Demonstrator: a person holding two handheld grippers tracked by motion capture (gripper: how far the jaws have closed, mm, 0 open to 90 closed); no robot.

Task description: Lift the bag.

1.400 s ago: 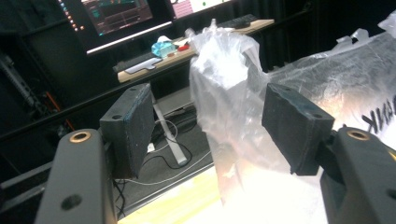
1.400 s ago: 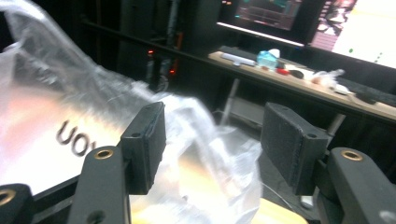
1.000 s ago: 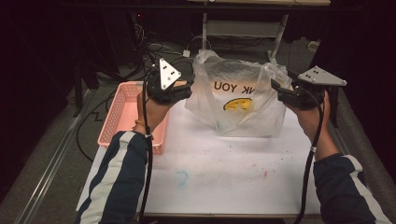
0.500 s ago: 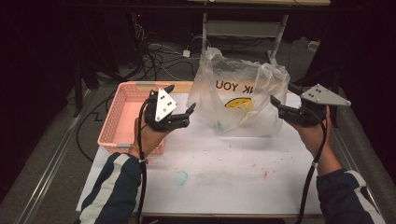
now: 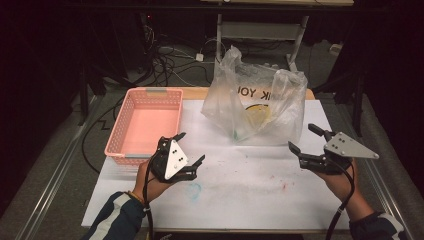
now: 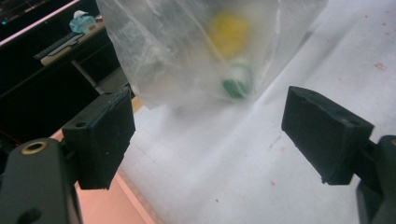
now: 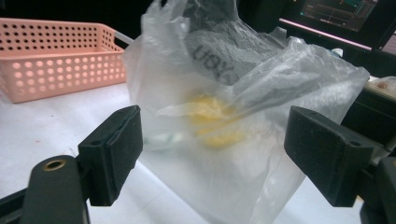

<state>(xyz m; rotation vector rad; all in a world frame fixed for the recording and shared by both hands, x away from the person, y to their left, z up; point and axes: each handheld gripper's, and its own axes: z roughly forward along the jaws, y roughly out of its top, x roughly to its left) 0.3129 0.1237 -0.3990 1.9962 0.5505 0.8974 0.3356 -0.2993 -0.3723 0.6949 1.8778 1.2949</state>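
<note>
Two hand-held grippers flank a clear plastic bag [image 5: 257,107] standing at the far middle of the counter [image 5: 240,185]: the left hand-held gripper [image 5: 191,148] and right hand-held gripper [image 5: 303,137] both gape wide, nothing between their pads, the right's jaws just having spread. Inside the bag, blurred yellow and green shapes [image 6: 236,84] stay unreadable. A pink basket [image 5: 145,122] sits just left.

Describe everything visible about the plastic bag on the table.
The plastic bag is thin, clear and crumpled, standing slumped on the white table, mouth open upward with its handles sticking up. Dark printed letters and a yellow face mark its side. Something green and white lies inside at the bottom. Neither gripper touches it; the pink basket sits apart at its left.
</note>
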